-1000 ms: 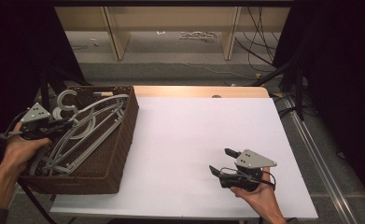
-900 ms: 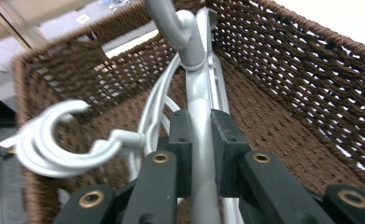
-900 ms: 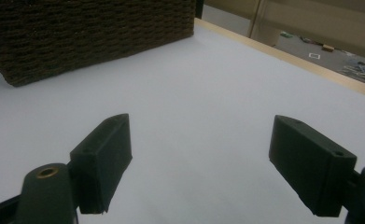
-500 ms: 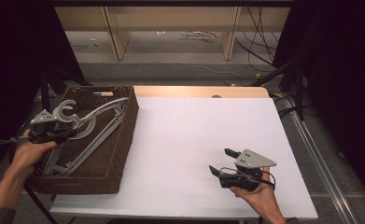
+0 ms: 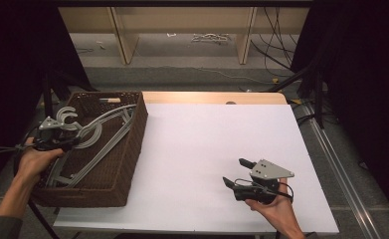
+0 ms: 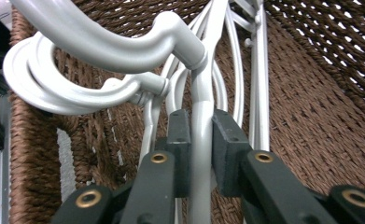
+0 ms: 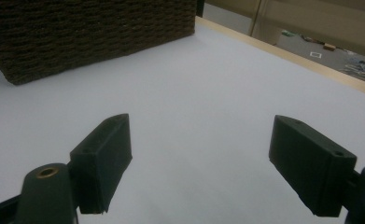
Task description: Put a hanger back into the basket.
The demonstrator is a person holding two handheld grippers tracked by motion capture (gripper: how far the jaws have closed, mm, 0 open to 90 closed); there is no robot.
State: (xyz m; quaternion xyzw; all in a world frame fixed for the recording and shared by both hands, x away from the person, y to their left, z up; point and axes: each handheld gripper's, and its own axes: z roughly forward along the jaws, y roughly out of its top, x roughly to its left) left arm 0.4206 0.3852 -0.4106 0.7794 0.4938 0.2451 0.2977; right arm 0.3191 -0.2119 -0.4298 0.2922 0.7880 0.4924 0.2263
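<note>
High view. Woven brown basket (image 5: pixel 113 164) at the table's left edge, holding a bundle of grey plastic hangers (image 5: pixel 95 142); their hooks rise above the far-left rim. Left hand-held gripper (image 5: pixel 66 143) sits over that rim, among the hanger necks. Right hand-held gripper (image 5: pixel 236 173) rests low on the white table (image 5: pixel 207 149), near its front right, well apart from the basket. No hanger lies on the table: judged early, with lifting out and laying down still to do. Open room: the whole white surface between basket and right hand; the basket's walls fence the hangers on all sides.

Left gripper view. Jaws have just been opening slightly, yet the pads (image 6: pixel 227 140) sit against one hanger's neck (image 6: pixel 201 135) from both sides, just below its hook (image 6: pixel 105 42). Other hangers lie close behind; snagging looks likely on withdrawal. Basket weave (image 6: pixel 320 107) lies close behind.

Right gripper view. Jaws stand wide apart with nothing between them, over bare table (image 7: pixel 194 93). Basket wall (image 7: pixel 87 32) stands far left; the table's wooden edge (image 7: pixel 283 53) runs beyond.
</note>
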